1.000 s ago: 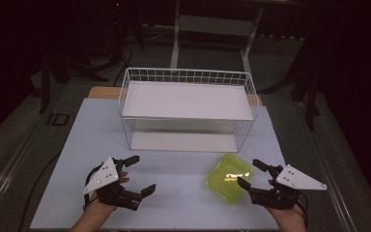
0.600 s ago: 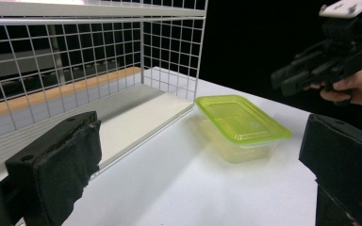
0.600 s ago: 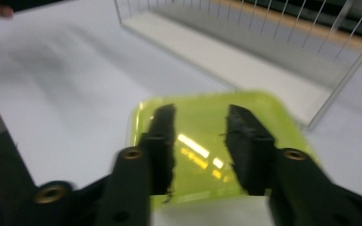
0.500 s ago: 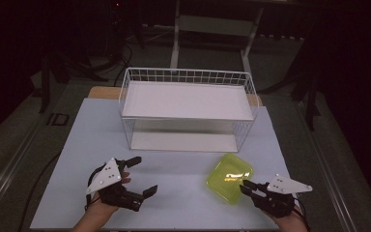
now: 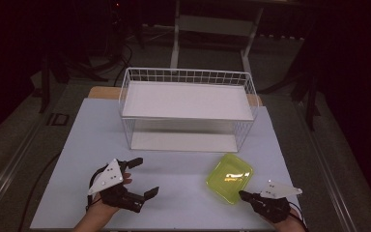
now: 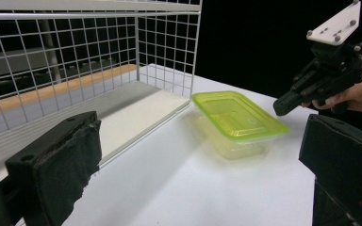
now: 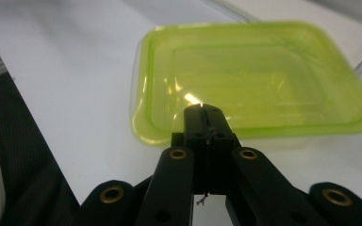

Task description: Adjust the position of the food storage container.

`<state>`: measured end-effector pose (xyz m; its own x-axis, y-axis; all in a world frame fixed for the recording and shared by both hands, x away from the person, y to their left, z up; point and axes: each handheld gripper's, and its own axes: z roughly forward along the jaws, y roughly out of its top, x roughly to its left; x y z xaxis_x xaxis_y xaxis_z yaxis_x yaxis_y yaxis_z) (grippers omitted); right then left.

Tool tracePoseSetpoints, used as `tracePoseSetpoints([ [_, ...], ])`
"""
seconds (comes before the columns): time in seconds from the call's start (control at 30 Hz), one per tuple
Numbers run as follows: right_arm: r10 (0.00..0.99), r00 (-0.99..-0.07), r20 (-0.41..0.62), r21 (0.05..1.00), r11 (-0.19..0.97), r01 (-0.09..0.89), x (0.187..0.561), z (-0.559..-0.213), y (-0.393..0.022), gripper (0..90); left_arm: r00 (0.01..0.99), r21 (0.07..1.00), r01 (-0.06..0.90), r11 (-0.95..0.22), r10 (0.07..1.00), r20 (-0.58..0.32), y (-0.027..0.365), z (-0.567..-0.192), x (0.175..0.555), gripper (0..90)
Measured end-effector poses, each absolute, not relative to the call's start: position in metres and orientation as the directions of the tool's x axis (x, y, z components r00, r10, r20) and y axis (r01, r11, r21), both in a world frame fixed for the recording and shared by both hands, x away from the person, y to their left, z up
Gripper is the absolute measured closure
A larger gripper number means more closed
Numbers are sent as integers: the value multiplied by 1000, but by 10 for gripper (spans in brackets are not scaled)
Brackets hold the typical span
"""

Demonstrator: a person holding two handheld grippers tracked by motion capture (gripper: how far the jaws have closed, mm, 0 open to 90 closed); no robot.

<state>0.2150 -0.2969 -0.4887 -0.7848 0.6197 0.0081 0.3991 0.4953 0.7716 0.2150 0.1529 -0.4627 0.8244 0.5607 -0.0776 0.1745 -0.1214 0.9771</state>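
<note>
Resting near yellow-green container [image 5: 229, 177], right claw [image 5: 242, 195] just closed, pads together, nothing between; left claw [image 5: 142, 178] wide open, empty.

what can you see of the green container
The green container is a shallow rectangular tub of translucent lime plastic with rounded corners and a matching flanged lid on it. It sits flat on the white table in front of the wire basket. The shut right tool is at its near edge; contact is unclear.
</note>
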Motion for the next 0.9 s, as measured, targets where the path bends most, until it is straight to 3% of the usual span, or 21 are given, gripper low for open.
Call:
tracePoseSetpoints([
  [0.9, 545, -838, -15, 762, 549, 343, 243, -493, -248, 900, 827, 976, 182, -122, 555, -84, 150, -464, 214, 3],
])
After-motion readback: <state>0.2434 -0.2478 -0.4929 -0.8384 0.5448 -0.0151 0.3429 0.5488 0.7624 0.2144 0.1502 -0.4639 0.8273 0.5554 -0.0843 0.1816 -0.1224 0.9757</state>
